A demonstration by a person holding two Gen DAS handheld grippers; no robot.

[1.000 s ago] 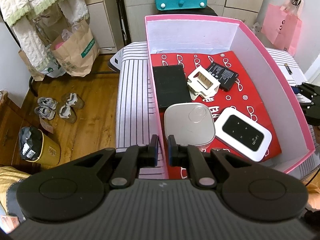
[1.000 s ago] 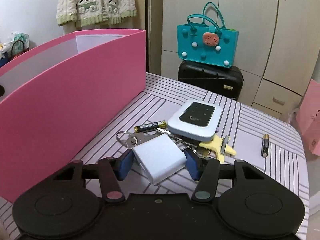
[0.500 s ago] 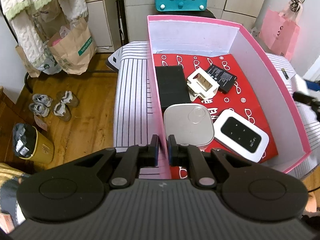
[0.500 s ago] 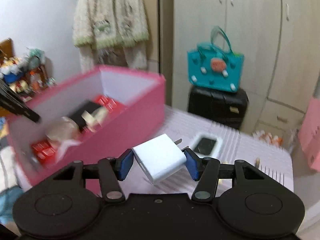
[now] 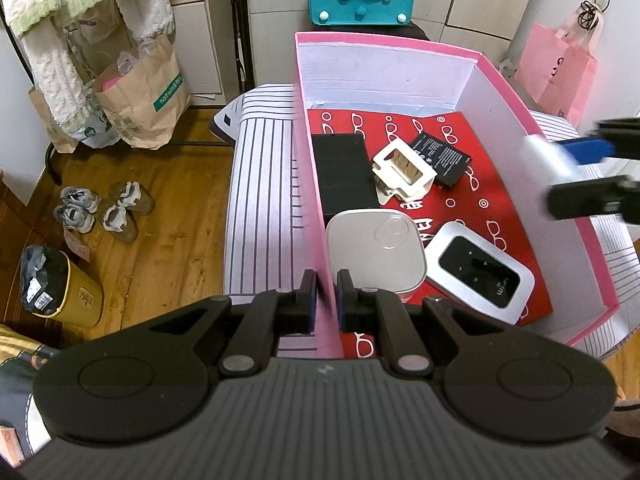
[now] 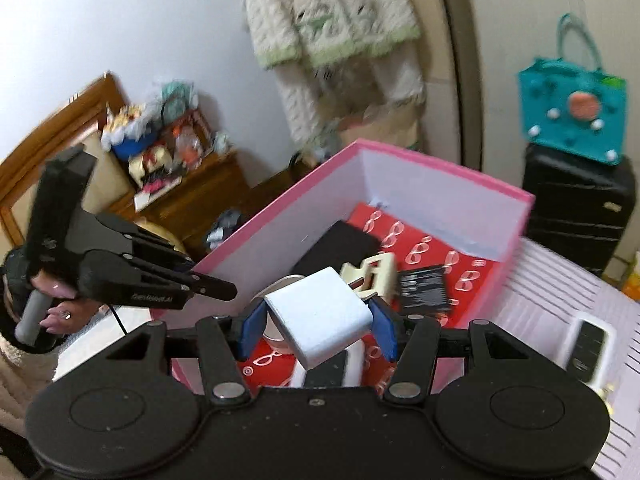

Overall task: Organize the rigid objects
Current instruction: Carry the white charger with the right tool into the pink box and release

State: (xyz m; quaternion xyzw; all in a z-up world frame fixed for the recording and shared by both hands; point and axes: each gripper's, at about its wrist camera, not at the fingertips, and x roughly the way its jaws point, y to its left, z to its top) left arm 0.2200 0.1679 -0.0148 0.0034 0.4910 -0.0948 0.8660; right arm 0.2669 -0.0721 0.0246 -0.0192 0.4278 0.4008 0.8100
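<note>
The left gripper (image 5: 325, 294) pinches the pink box (image 5: 496, 76) wall; five items lie inside. At three o'clock, the right gripper (image 6: 318, 326) holds one white charger (image 6: 318, 318).

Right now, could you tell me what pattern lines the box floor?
Red with white eyeglasses printed on the lining; clearest in the left wrist view.
</note>
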